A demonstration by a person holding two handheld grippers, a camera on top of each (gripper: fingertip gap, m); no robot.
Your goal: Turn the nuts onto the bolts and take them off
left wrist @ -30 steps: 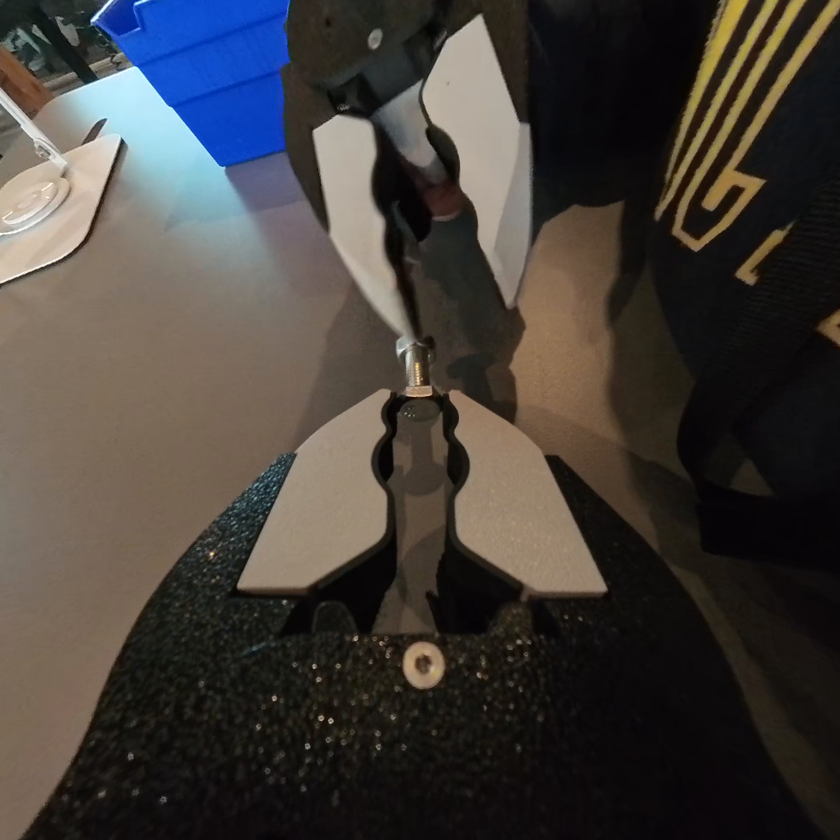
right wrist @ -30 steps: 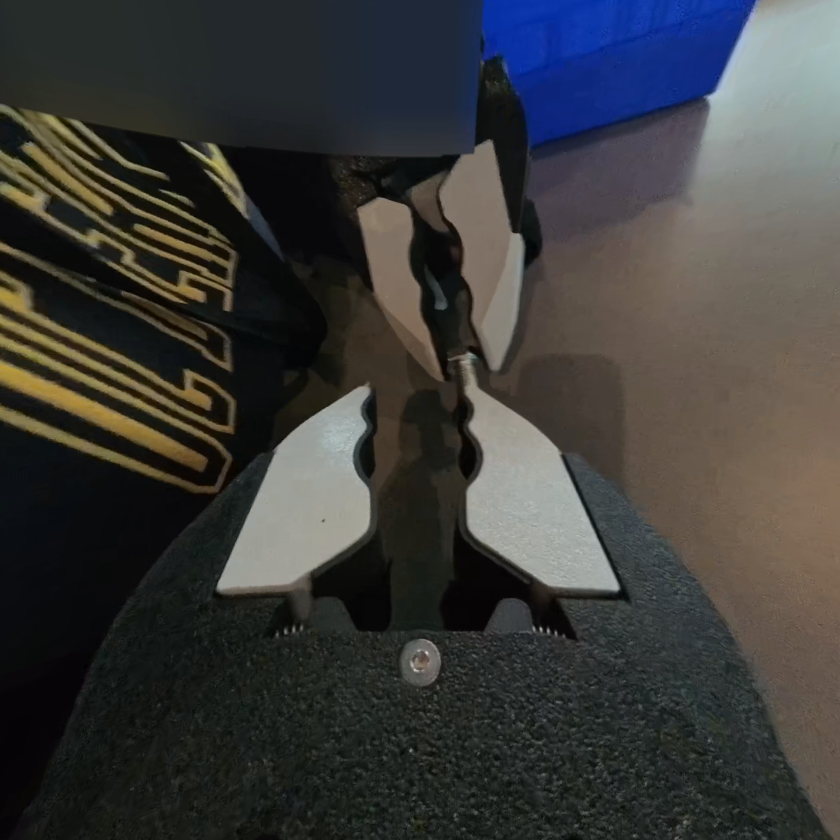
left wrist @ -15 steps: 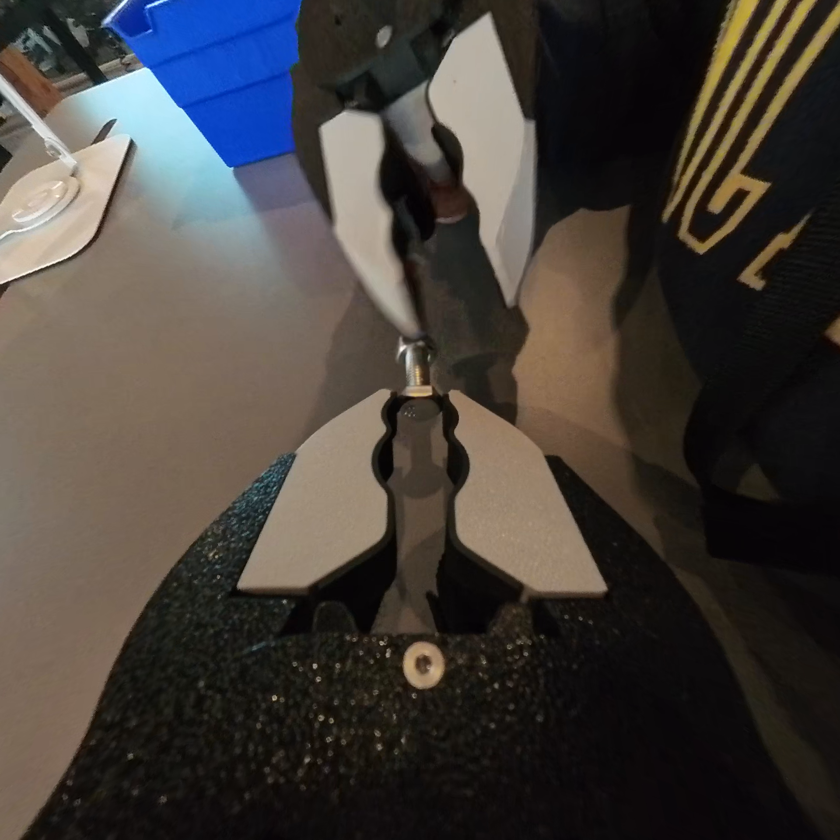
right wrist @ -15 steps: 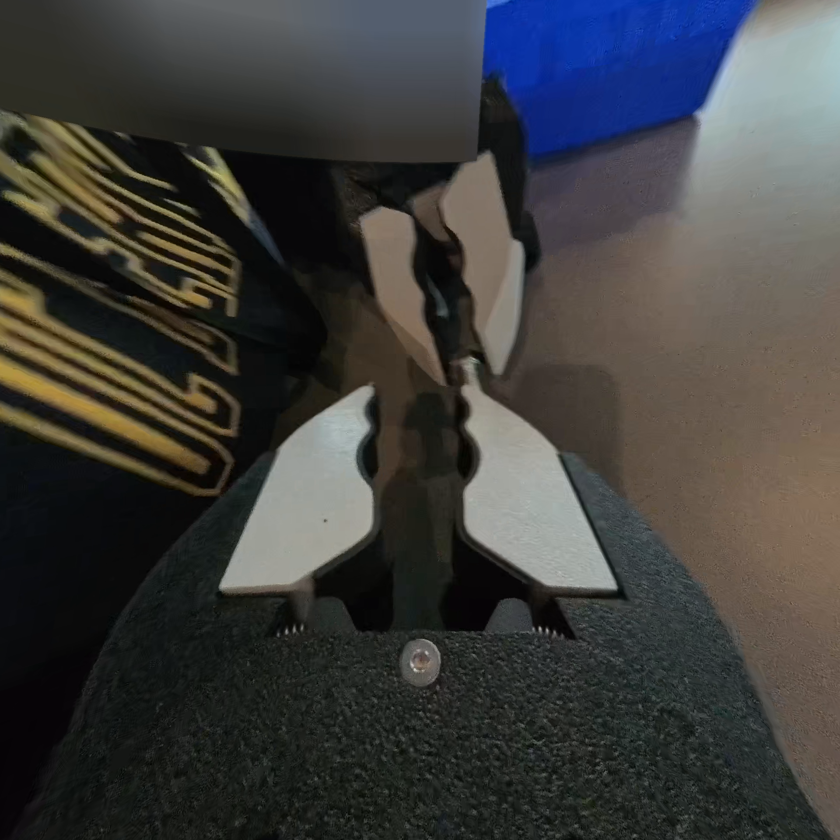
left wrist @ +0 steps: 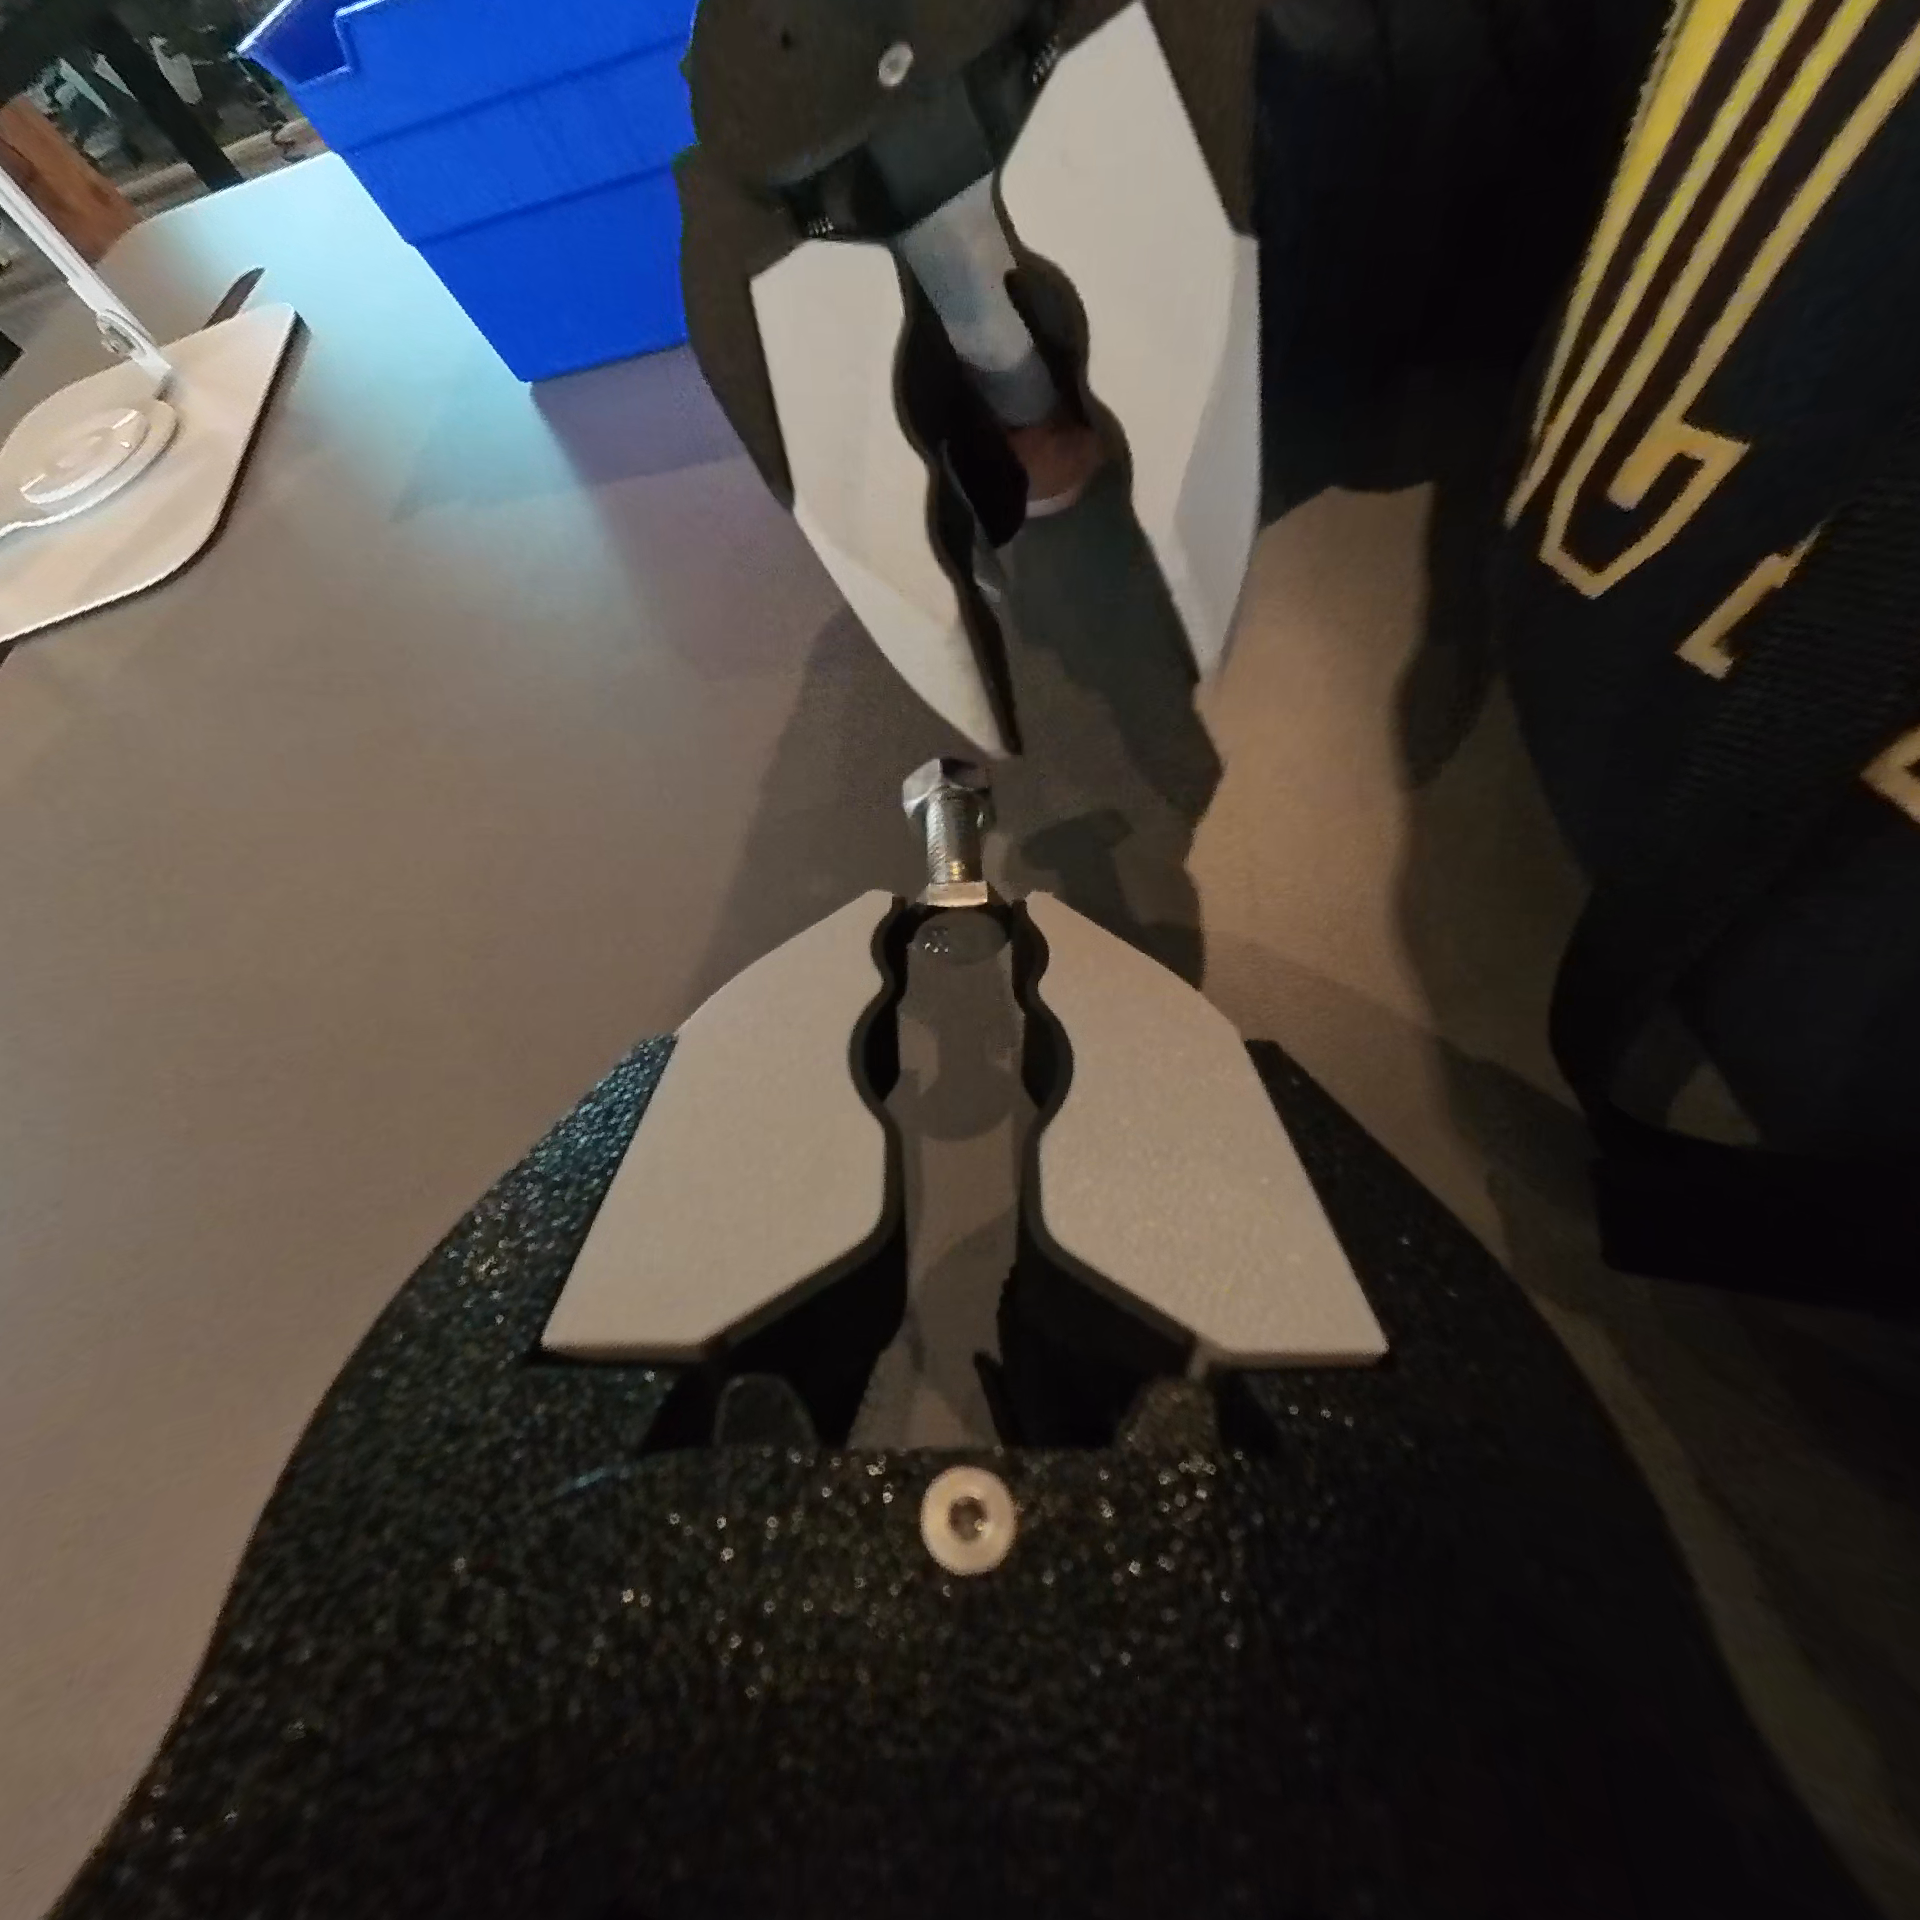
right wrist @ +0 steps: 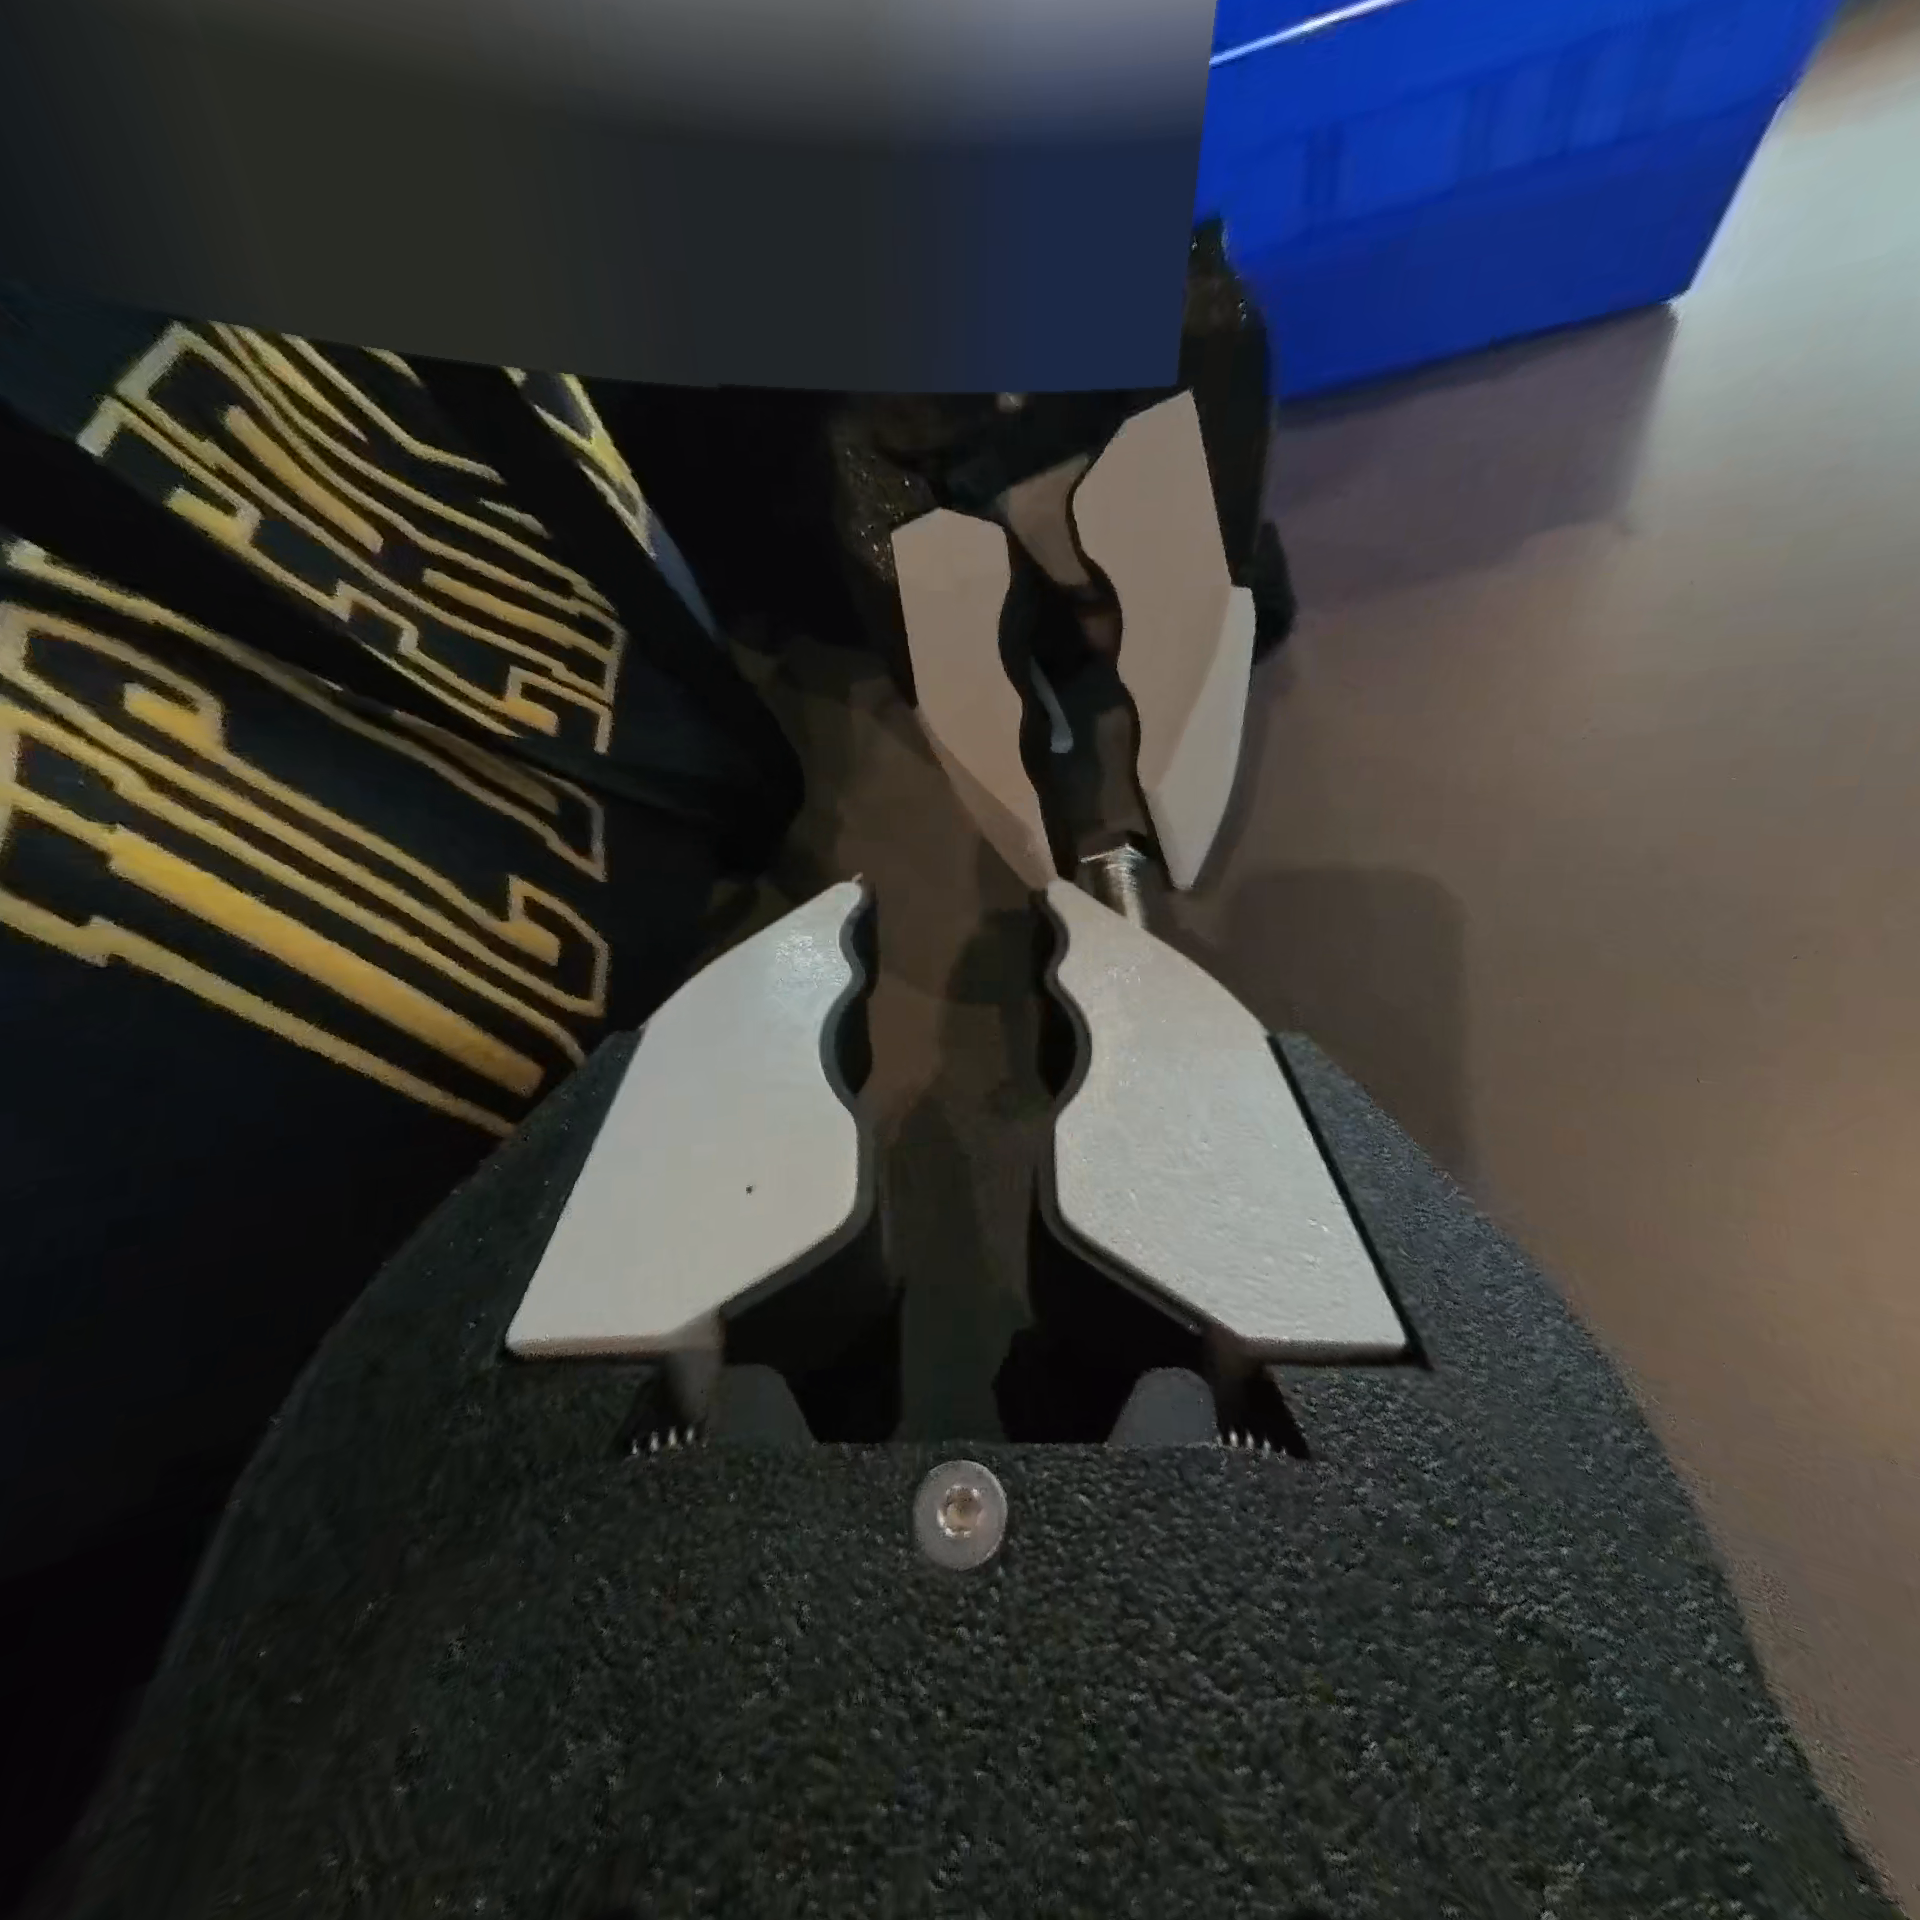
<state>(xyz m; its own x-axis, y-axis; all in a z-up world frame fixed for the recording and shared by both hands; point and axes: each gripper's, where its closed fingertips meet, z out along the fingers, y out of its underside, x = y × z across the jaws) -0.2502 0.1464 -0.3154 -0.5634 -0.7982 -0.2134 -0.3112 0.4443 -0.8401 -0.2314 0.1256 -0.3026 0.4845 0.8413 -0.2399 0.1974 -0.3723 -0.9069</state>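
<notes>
My left gripper (left wrist: pixel 956 906) is shut on the head of a silver bolt (left wrist: pixel 954 852). The bolt points forward, above the grey table (left wrist: pixel 364 831). A nut (left wrist: pixel 938 805) sits on the bolt's far end. My right gripper (left wrist: pixel 1101 707) faces it from above, open and empty. One of its fingertips (left wrist: pixel 982 727) is just beyond the nut. In the right wrist view my right gripper (right wrist: pixel 956 894) is open. The left gripper (right wrist: pixel 1112 868) is opposite, and the bolt (right wrist: pixel 1120 883) is just past my right finger.
A blue bin (left wrist: pixel 499 187) stands at the back of the table; it also shows in the right wrist view (right wrist: pixel 1507 187). A white stand base on a pad (left wrist: pixel 104 468) is at the far left. A person's dark garment with yellow stripes (left wrist: pixel 1714 520) is close on the right. Only a small space, under 4 cm, lies between the two pairs of fingers.
The right gripper has shifted a little, so the bolt end now lies beside its right fingertip instead of against it. The left gripper keeps the bolt.
</notes>
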